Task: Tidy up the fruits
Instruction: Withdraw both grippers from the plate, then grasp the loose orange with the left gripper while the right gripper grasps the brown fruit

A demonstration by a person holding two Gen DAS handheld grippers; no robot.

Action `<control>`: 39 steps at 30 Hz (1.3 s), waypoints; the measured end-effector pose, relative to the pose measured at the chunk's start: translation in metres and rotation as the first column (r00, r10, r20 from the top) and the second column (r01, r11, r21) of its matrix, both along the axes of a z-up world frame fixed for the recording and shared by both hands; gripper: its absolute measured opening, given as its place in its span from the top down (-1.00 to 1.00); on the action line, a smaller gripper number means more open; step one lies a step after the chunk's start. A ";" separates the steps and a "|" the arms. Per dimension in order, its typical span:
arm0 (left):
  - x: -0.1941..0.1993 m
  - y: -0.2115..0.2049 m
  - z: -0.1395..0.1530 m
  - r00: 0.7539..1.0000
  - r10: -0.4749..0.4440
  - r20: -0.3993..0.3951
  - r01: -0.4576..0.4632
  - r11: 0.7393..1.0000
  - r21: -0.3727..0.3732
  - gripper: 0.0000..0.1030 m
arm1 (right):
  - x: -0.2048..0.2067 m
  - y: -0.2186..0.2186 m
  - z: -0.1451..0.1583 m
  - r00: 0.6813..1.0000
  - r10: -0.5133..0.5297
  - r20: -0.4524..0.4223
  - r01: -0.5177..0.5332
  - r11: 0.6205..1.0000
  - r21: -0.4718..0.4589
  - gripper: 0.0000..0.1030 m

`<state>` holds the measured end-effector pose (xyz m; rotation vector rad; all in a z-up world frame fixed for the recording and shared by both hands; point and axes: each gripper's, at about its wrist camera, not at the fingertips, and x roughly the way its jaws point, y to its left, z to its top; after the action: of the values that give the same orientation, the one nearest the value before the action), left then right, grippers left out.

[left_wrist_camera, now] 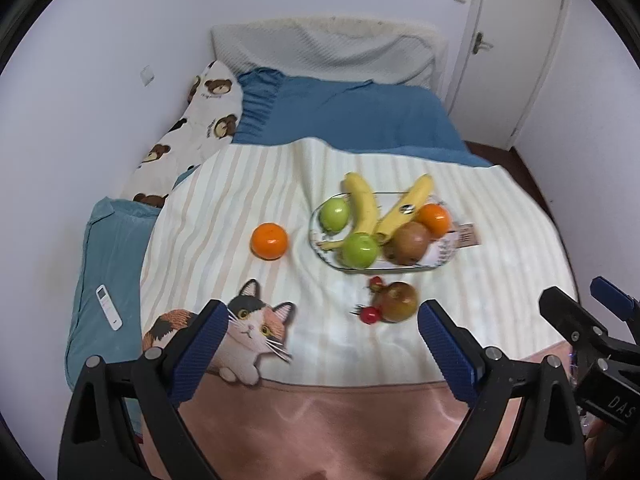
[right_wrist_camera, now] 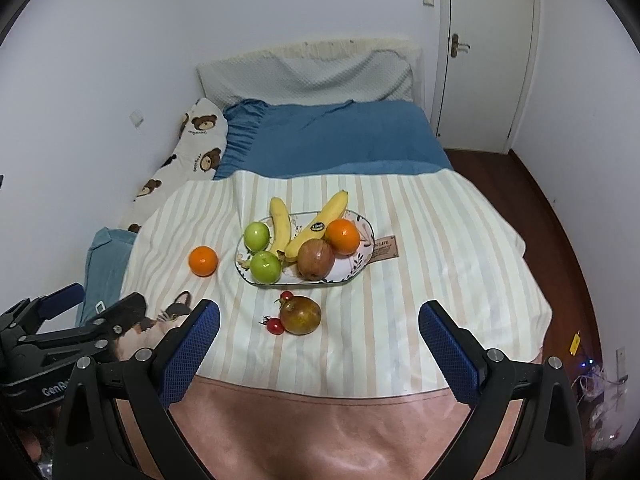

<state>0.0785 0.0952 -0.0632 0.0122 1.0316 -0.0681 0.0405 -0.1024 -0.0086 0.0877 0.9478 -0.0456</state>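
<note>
Both claws hung above the near edge of the bed with nothing between their blue pads. The left gripper (left_wrist_camera: 322,338) stood spread wide and empty, and the right gripper (right_wrist_camera: 320,338) was likewise wide apart and empty, the two side by side, each showing at the edge of the other's view. Ahead of both claws, on the striped blanket (right_wrist_camera: 440,248), sat an oval plate (right_wrist_camera: 362,226) holding two bananas (right_wrist_camera: 280,222), two green apples (right_wrist_camera: 265,267), a brown fruit (right_wrist_camera: 315,259) and an orange (right_wrist_camera: 342,237). Nearest the right gripper, just ahead and slightly left of its centre, lay a second brown fruit (right_wrist_camera: 300,315) on the blanket, short of the plate, with two small red cherry tomatoes (right_wrist_camera: 275,325) just beside it, one at its near left and one at its far left. From the left gripper that same fruit lay ahead and to the right, close to its right finger. A loose orange (left_wrist_camera: 269,241) rested on the blanket ahead of the left gripper, left of the plate and apart from it. Far to the left gripper's left, a white remote (left_wrist_camera: 109,306) lay on a blue cushion (left_wrist_camera: 104,248).
</note>
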 end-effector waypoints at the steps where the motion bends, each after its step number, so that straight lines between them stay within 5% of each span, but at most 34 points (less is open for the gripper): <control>1: 0.009 0.004 -0.009 1.000 0.010 -0.013 -0.010 1.000 0.006 -0.88 | 0.006 0.000 -0.007 1.000 0.002 -0.007 -0.002 1.000 0.004 -0.97; 12: 0.099 0.049 -0.136 0.967 0.123 -0.225 -0.106 0.991 0.086 -0.88 | 0.101 0.003 -0.174 0.968 0.020 -0.249 0.015 0.991 0.136 -0.97; 19: 0.147 0.064 -0.180 0.941 0.107 -0.321 -0.099 0.994 0.042 -0.88 | 0.134 0.009 -0.256 0.923 0.018 -0.383 0.077 0.970 0.231 -0.95; 25: 0.193 0.065 -0.197 0.935 0.083 -0.344 -0.071 0.996 0.047 -0.88 | 0.148 0.016 -0.288 0.900 0.012 -0.435 0.114 0.958 0.262 -0.86; 30: 0.223 0.055 -0.231 0.901 0.032 -0.433 -0.001 0.997 0.073 -0.88 | 0.157 0.026 -0.300 0.895 -0.003 -0.445 0.123 0.963 0.242 -0.84; 33: 0.230 0.046 -0.250 0.883 -0.008 -0.469 0.052 0.995 0.081 -0.57 | 0.163 0.032 -0.304 0.889 -0.020 -0.458 0.133 0.967 0.217 -0.82; 37: 0.231 0.043 -0.246 0.904 -0.001 -0.427 0.044 0.995 0.091 -0.20 | 0.171 0.033 -0.307 0.888 -0.055 -0.456 0.145 0.975 0.167 -0.42; 39: 0.232 0.043 -0.241 0.911 0.004 -0.412 0.034 0.996 0.085 -0.19 | 0.174 0.029 -0.308 0.887 -0.052 -0.458 0.155 0.969 0.191 -0.38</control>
<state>0.3103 0.1381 -0.3042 0.0917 1.4581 -0.0377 0.2141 -0.0732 -0.3162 0.3485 1.4136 -0.0605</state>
